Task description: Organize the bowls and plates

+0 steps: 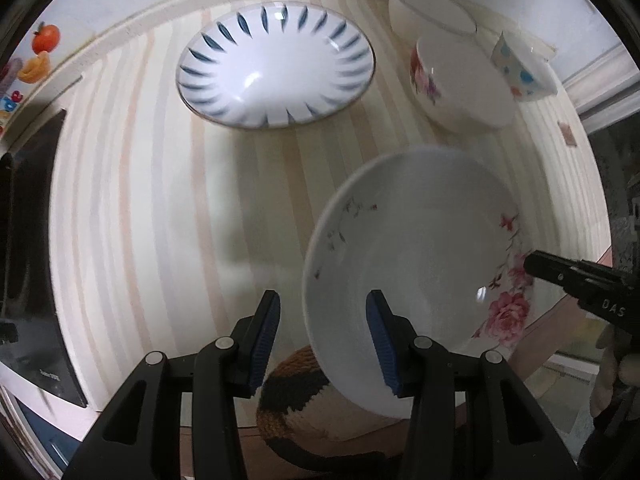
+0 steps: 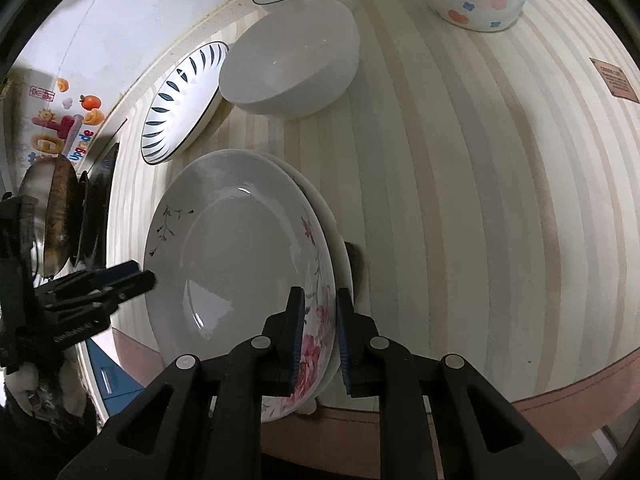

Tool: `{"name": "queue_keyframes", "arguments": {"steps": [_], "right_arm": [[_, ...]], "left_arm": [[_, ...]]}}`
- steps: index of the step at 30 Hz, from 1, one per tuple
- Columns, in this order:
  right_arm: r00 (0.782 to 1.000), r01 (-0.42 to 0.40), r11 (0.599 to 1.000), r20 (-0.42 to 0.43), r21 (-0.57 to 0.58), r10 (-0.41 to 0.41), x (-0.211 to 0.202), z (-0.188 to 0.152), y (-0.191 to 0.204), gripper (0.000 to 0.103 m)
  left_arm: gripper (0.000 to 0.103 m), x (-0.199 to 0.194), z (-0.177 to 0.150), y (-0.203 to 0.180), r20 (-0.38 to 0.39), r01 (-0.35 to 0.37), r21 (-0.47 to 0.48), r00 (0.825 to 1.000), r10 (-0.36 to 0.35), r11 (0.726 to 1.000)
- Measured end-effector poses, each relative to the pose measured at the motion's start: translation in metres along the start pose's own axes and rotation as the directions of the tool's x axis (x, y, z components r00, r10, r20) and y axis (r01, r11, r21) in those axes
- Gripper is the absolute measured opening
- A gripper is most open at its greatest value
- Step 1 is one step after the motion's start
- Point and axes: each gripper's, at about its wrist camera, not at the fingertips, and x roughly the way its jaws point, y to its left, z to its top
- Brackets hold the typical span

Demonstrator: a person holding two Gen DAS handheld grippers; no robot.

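Note:
A white plate with pink flowers (image 2: 240, 272) is held tilted above the striped table (image 2: 460, 200). My right gripper (image 2: 318, 336) is shut on its near rim; a second plate edge (image 2: 340, 248) shows just behind it. In the left wrist view the same flowered plate (image 1: 416, 272) hangs at the right, with the right gripper at its far rim. My left gripper (image 1: 323, 340) is open, its right finger inside the plate's rim, its left finger outside. A blue-striped plate (image 1: 276, 66) lies on the table beyond.
A flowered bowl (image 1: 460, 84), a white bowl with a dark rim (image 1: 428, 8) and a dotted bowl (image 1: 524, 68) stand at the back right. A stove with a pan (image 2: 56, 216) lies at the left. The table's front edge (image 2: 560, 392) is near.

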Motion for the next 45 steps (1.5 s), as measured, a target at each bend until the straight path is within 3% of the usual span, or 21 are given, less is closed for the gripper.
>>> {"name": "queue_keyframes", "arguments": {"steps": [6, 12, 15, 19, 28, 30, 31, 33, 36, 45], "right_arm": [[0.999, -0.017, 0.999, 0.034, 0.029, 0.016, -0.033, 0.016, 0.005, 0.027], [0.985, -0.090, 0.993, 0.138, -0.082, 0.101, -0.071, 0.078, 0.060, 0.043], [0.988, -0.072, 0.987, 0.122, -0.143, 0.090, -0.053, 0.124, 0.094, 0.044], [0.998, -0.047, 0.988, 0.026, -0.150, 0.052, -0.005, 0.177, 0.112, 0.044], [0.991, 0.054, 0.987, -0.114, -0.148, -0.072, 0.075, 0.236, 0.116, 0.044], [0.988, 0.067, 0.987, -0.127, -0.148, -0.086, 0.084, 0.238, 0.115, 0.042], [0.986, 0.073, 0.987, -0.136, -0.146, -0.093, 0.089, 0.241, 0.111, 0.040], [0.981, 0.096, 0.984, -0.150, -0.153, -0.119, 0.096, 0.240, 0.108, 0.024], [0.978, 0.119, 0.974, -0.147, -0.195, -0.149, 0.103, 0.238, 0.110, 0.011], [0.978, 0.125, 0.973, -0.139, -0.196, -0.153, 0.102, 0.236, 0.113, 0.011]], "left_arm": [[0.043, -0.043, 0.025, 0.023, 0.090, 0.009, -0.044, 0.996, -0.005, 0.999], [0.043, -0.054, 0.084, 0.073, 0.144, 0.010, -0.157, 0.989, 0.013, 0.988], [0.043, -0.035, 0.117, 0.101, 0.103, 0.024, -0.213, 0.995, -0.002, 0.977], [0.043, 0.004, 0.150, 0.132, 0.009, 0.051, -0.275, 0.999, -0.051, 0.960], [0.043, 0.060, 0.186, 0.143, -0.127, 0.072, -0.264, 0.986, -0.109, 0.962], [0.042, 0.070, 0.189, 0.142, -0.133, 0.089, -0.261, 0.983, -0.128, 0.961], [0.035, 0.073, 0.190, 0.141, -0.133, 0.090, -0.255, 0.983, -0.128, 0.963], [0.030, 0.073, 0.190, 0.137, -0.117, 0.095, -0.233, 0.985, -0.125, 0.968], [0.027, 0.074, 0.189, 0.129, -0.113, 0.093, -0.220, 0.986, -0.120, 0.971], [0.027, 0.066, 0.181, 0.111, -0.100, 0.050, -0.189, 0.993, -0.070, 0.981]]}}
